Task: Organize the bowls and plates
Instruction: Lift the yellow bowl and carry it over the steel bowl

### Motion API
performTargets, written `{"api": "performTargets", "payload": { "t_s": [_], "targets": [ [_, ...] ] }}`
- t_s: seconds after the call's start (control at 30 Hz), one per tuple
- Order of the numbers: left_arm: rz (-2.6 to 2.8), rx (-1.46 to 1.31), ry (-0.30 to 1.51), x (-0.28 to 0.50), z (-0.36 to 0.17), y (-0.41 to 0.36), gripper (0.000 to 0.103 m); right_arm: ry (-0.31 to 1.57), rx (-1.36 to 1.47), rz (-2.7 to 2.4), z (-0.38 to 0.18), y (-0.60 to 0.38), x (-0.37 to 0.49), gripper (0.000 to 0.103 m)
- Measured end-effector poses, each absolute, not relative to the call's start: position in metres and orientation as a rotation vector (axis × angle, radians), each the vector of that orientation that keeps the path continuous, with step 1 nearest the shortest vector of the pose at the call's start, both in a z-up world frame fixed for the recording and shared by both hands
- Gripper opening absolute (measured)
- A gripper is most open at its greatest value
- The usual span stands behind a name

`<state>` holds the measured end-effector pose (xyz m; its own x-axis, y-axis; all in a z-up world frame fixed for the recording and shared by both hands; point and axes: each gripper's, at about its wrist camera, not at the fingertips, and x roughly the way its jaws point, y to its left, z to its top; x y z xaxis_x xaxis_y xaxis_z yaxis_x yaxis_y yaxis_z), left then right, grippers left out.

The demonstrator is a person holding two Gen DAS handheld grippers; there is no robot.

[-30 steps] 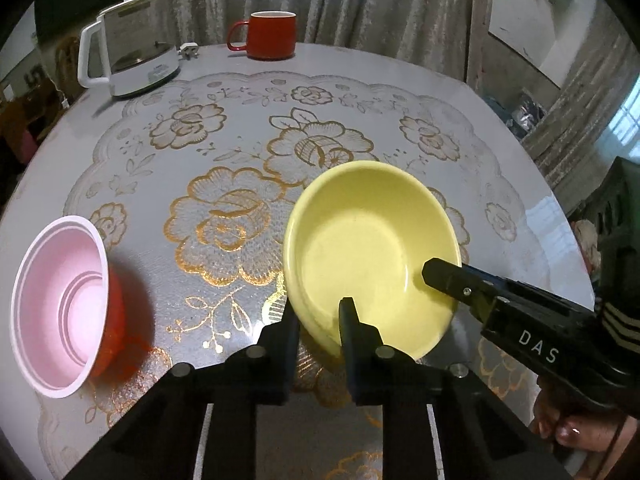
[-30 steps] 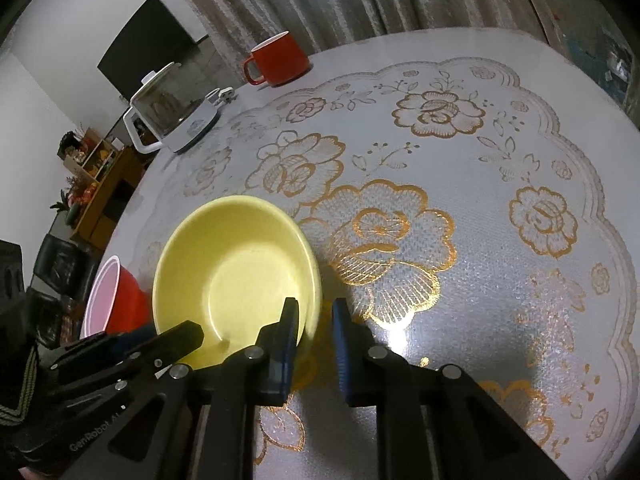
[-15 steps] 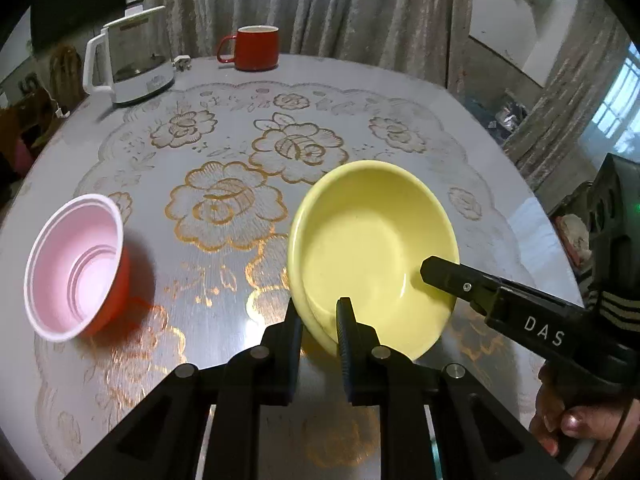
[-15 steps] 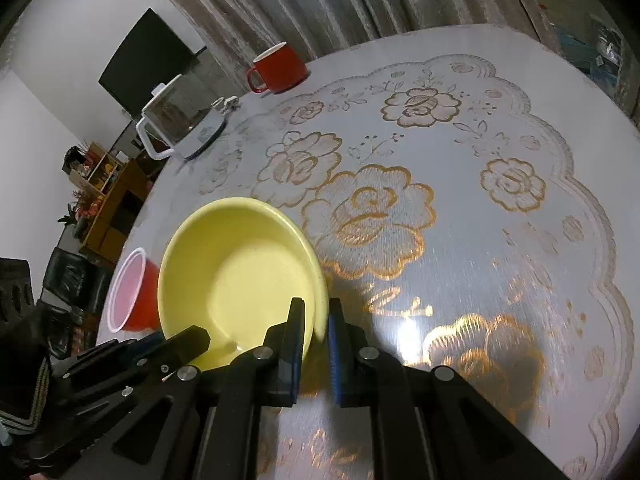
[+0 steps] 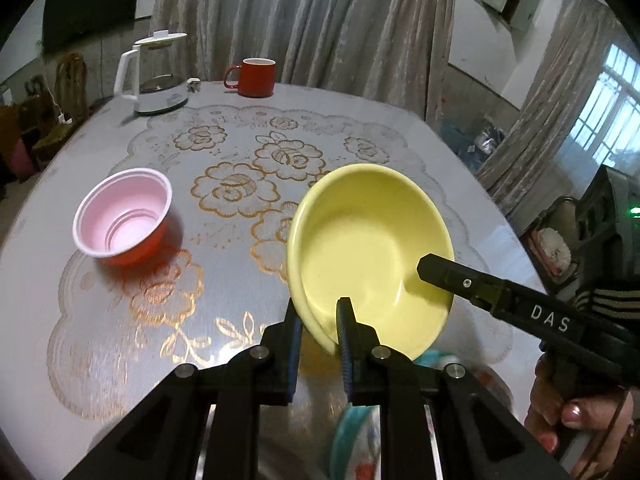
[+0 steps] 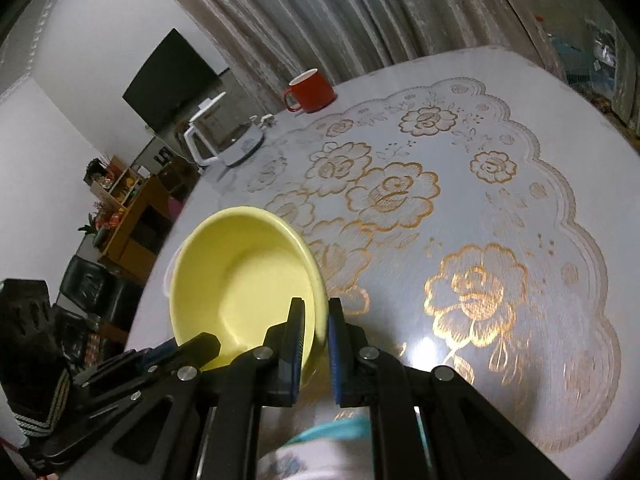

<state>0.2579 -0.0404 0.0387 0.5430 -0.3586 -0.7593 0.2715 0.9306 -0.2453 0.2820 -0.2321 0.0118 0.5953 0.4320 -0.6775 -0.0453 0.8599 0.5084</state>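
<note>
Both grippers hold one yellow bowl (image 5: pixel 372 248) lifted above the table. My left gripper (image 5: pixel 318 314) is shut on its near rim. My right gripper (image 6: pixel 316 316) is shut on its right rim; the bowl also shows in the right wrist view (image 6: pixel 240 276). The right gripper's finger (image 5: pixel 460 280) reaches over the bowl's right side in the left wrist view. A red bowl with a pink inside (image 5: pixel 124 216) stands on the table to the left. A dish with a teal rim (image 5: pixel 352 436) lies below, blurred, and shows in the right wrist view (image 6: pixel 328 432) too.
A round table with a gold-flowered cloth (image 5: pixel 236 188). A red mug (image 5: pixel 254 77) and a white kettle (image 5: pixel 154 74) stand at the far edge. Curtains hang behind. Chairs and a shelf stand off the table's left side (image 6: pixel 120 216).
Both grippers have raised the yellow bowl and drawn it back toward the near edge. The teal-rimmed dish has come into view underneath. The red bowl stayed put.
</note>
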Motion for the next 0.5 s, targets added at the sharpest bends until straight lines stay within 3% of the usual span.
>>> {"api": "performTargets", "payload": {
  "t_s": [0.5],
  "targets": [
    [-0.354,-0.201,0.873,0.163,0.042,0.021,0.017,0.865,0.474,0.376,0.025,-0.185,0.199,0.010]
  ]
}}
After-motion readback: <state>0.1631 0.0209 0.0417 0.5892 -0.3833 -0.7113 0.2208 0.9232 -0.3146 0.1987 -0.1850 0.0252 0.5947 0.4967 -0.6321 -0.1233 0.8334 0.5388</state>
